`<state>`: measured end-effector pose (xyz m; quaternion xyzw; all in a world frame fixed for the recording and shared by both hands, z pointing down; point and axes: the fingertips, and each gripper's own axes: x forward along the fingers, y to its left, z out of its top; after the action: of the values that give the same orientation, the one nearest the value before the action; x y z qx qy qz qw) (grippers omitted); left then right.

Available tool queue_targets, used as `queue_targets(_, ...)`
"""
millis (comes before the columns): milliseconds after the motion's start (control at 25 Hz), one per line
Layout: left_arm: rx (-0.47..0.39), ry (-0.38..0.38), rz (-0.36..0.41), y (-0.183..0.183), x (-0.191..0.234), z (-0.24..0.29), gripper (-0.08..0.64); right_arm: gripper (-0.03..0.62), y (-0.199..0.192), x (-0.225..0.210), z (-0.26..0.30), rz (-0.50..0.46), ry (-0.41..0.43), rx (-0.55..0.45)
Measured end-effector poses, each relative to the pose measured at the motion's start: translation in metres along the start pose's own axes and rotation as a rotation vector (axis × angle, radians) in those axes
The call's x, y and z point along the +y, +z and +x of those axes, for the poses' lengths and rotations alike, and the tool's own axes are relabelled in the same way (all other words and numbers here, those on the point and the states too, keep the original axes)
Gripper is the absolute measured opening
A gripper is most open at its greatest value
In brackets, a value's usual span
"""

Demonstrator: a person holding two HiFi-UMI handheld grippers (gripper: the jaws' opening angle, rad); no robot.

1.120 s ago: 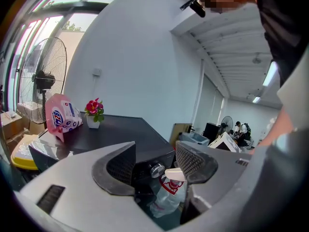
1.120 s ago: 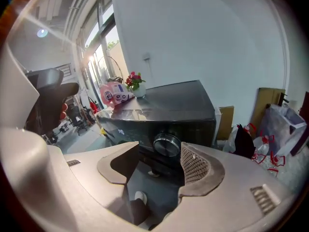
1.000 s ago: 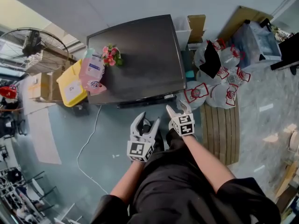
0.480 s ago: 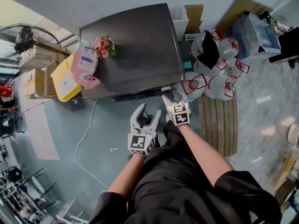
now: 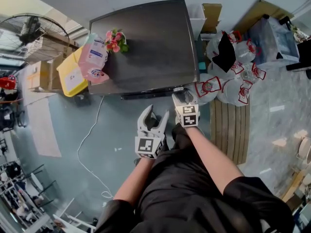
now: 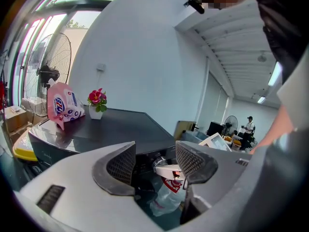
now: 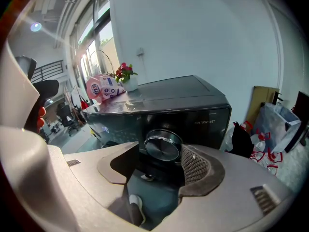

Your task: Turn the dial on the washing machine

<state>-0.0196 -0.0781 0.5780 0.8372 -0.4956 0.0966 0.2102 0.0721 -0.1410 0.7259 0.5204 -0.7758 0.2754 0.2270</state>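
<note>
Right hand-held gripper, ribbed pads spread, sits seemingly just short of the round glossy dial.

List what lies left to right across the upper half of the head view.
fan → pink pouch → flowers → cardboard box → bluish bag

Lighting: bright daylight from windows at left; shadows soft. Optics: strong fisheye bending at edges, dark vignetted corners in gripper views, nearest foreground blurred.
</note>
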Motion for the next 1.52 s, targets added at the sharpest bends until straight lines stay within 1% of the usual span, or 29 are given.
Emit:
queue_targets(280,0.001,0.030,-0.012,-0.005,0.007,-0.007,0.236,0.238,-0.002,-0.003,0.006,0.000,-0.033,0.015)
queue_targets(480,0.009,0.040,-0.008,-0.006,0.013,-0.012,0.236,0.238,-0.004,-0.004,0.008,0.016,-0.035,0.034)
queue_targets(760,0.024,0.039,0.000,-0.008,0.018,-0.009,0.236,0.238,-0.004,-0.007,0.009,0.080,-0.015,0.026)
queue_targets(880,0.019,0.037,0.002,-0.007,0.017,-0.007,0.236,0.238,-0.001,-0.009,0.008,0.131,0.004,0.003)
queue_targets(1040,0.021,0.036,0.005,-0.005,0.015,-0.005,0.236,0.238,0.000,-0.010,0.007,0.217,0.052,-0.016)
queue_targets(1200,0.025,0.037,0.013,-0.006,0.015,-0.005,0.236,0.238,-0.004,-0.012,0.008,0.324,0.100,-0.027)
queue_targets(1440,0.019,0.043,0.007,-0.006,0.014,-0.006,0.236,0.238,-0.004,-0.010,0.006,0.306,0.112,-0.022)
queue_targets(1520,0.016,0.045,0.005,-0.006,0.014,-0.006,0.237,0.238,-0.005,-0.010,0.006,0.253,0.095,-0.017)
